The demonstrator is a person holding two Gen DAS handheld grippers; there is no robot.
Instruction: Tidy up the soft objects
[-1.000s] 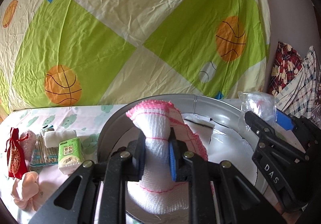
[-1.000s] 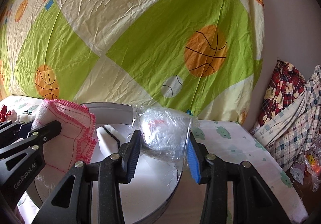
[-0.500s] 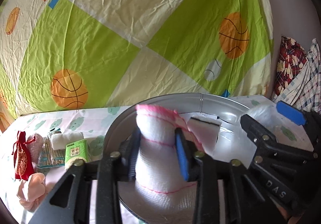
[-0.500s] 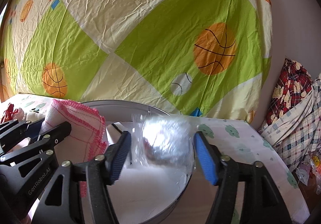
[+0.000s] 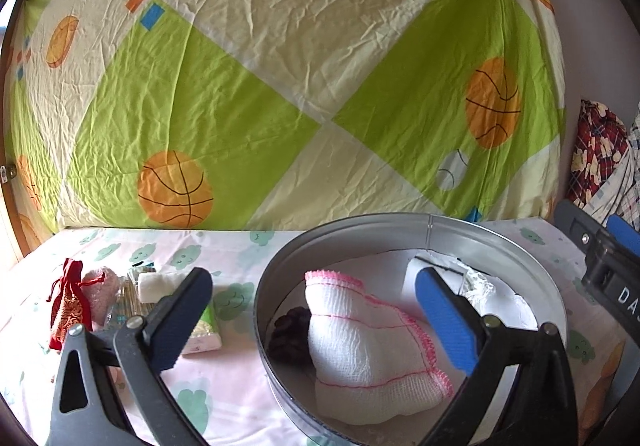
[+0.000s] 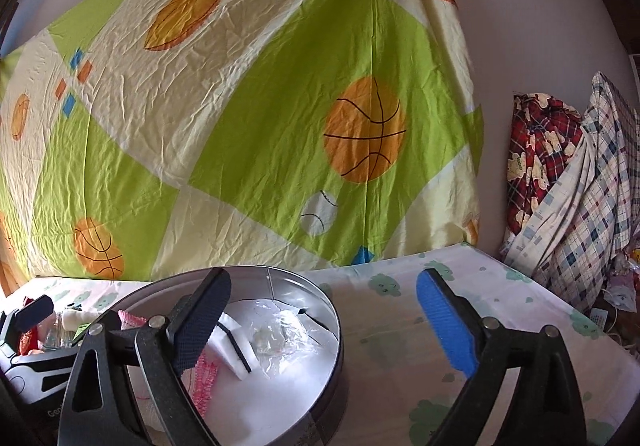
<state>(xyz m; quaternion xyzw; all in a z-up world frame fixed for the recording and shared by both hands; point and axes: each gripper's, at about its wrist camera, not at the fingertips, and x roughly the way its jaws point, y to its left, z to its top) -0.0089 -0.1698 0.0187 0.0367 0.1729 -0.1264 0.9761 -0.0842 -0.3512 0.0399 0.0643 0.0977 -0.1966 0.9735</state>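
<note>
A round metal tin [image 5: 472,232] stands on the table. Inside it lie a white gauze cloth with pink edging [image 5: 368,342], a dark brown soft thing [image 5: 290,332] and white items. My left gripper [image 5: 316,322] is open above the tin's near side, empty. In the right wrist view the tin [image 6: 280,278] holds a clear plastic bag with something soft [image 6: 280,338] and the pink-edged cloth [image 6: 204,374]. My right gripper [image 6: 324,322] is open and empty over the tin's right rim. The left gripper's body [image 6: 28,326] shows at the left.
Left of the tin lie a red drawstring pouch [image 5: 68,308], a pink knit item [image 5: 102,288], a white roll [image 5: 154,284] and a green tissue pack [image 5: 204,330]. A basketball-print sheet [image 5: 280,86] hangs behind. Plaid fabrics [image 6: 568,182] pile at the right.
Both grippers opened and pulled back. The gauze cloth dropped from the left gripper into the tin; the plastic bag dropped from the right gripper into the tin.
</note>
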